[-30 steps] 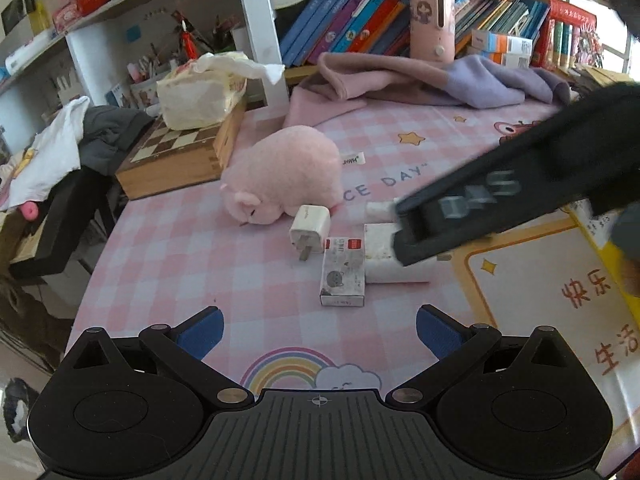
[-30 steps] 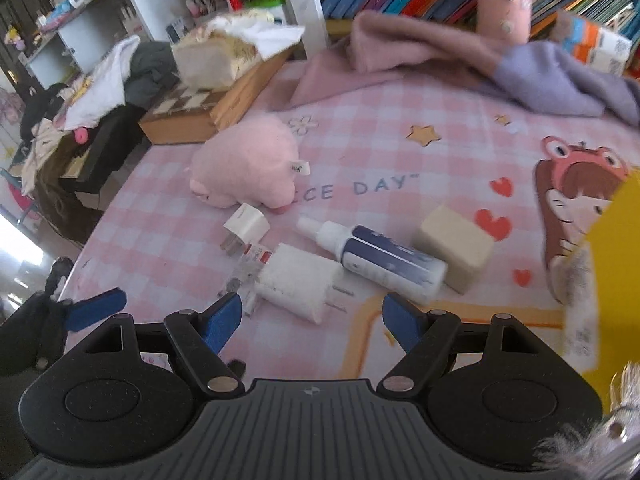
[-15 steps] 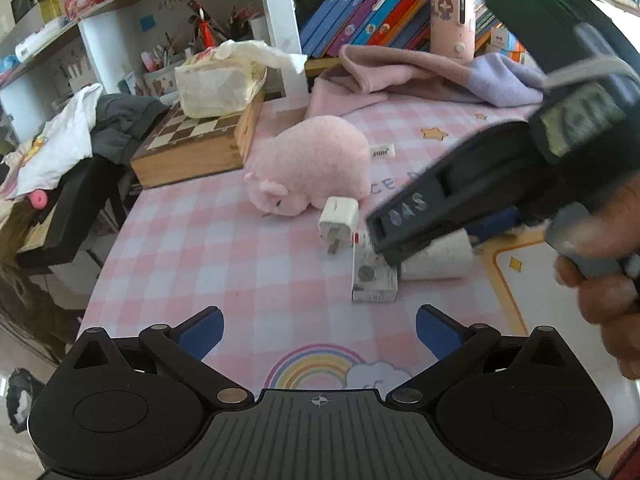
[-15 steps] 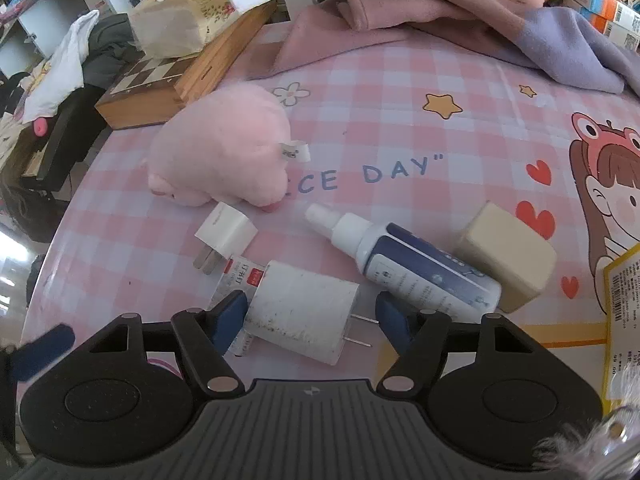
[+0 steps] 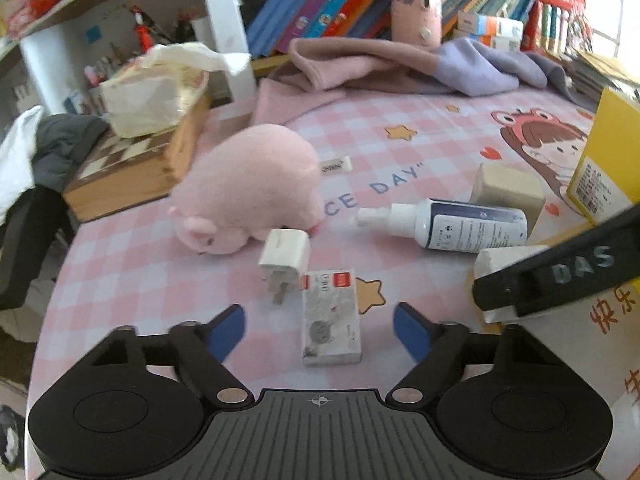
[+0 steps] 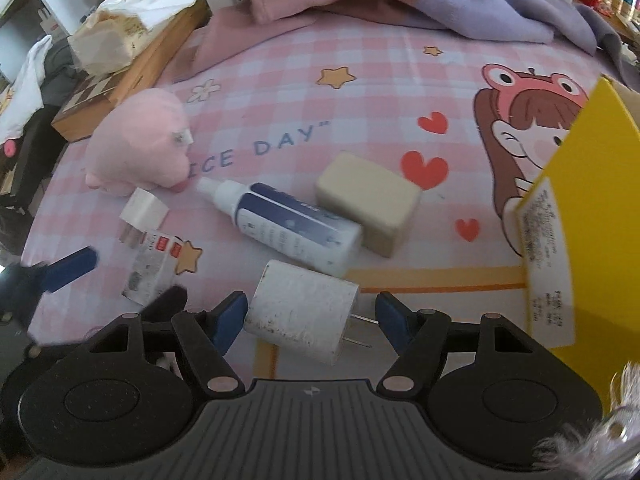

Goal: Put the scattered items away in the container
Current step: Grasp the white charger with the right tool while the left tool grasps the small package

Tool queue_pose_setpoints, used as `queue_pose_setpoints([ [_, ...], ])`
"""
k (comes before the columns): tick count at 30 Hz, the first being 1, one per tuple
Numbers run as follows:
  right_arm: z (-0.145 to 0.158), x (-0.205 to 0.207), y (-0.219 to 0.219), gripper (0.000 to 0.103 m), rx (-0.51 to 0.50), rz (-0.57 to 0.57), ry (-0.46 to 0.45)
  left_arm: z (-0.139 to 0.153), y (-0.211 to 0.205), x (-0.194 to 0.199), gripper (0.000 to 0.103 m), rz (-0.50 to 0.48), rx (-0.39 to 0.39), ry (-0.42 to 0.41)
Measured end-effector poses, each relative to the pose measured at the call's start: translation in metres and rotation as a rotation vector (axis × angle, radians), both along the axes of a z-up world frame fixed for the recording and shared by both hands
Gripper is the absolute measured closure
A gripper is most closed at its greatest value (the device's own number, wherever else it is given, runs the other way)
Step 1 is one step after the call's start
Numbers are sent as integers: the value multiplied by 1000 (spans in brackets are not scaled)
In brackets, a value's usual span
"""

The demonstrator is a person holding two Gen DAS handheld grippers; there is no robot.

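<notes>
My right gripper (image 6: 310, 318) is open, its blue fingers on either side of a large white charger (image 6: 300, 312), whose prongs point right. My left gripper (image 5: 320, 330) is open around a small white card box (image 5: 330, 316). A small white plug (image 5: 285, 256), a pink plush pig (image 5: 248, 188), a white-and-navy spray bottle (image 5: 452, 226) and a beige block (image 5: 508, 192) lie on the pink checked cloth. The yellow box container (image 6: 592, 216) stands at the right. The right gripper's black body (image 5: 560, 276) crosses the left wrist view.
A chessboard box (image 5: 132, 164) with a tissue pack (image 5: 152, 96) sits at back left. A pink and purple garment (image 5: 400, 68) lies before the bookshelf (image 5: 360, 4). The table's left edge drops to clothes on a chair (image 5: 36, 184).
My right gripper moved forward and down so the big charger now sits between its fingers. My left gripper moved in closer over the card box.
</notes>
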State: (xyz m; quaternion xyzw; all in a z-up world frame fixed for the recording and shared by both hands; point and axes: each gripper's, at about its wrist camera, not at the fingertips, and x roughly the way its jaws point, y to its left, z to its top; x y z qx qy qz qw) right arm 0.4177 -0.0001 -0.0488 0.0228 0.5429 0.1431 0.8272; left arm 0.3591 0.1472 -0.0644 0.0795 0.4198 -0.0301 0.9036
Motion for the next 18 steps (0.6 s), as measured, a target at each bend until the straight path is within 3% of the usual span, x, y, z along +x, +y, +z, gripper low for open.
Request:
queue_pose_setpoints([
  [4, 0, -3, -3, 34, -1, 13, -7, -3, 3, 4, 42, 1, -44, -12],
  [8, -2, -3, 3, 30, -33, 44, -16, -2, 1, 3, 75, -32, -80, -11],
  [13, -3, -6, 11, 33, -85, 102, -45, 0, 3, -2, 75, 0, -97, 6],
  [18, 2, -12, 7, 34, -48, 125, -61, 14, 10, -15, 75, 50, -145, -12],
])
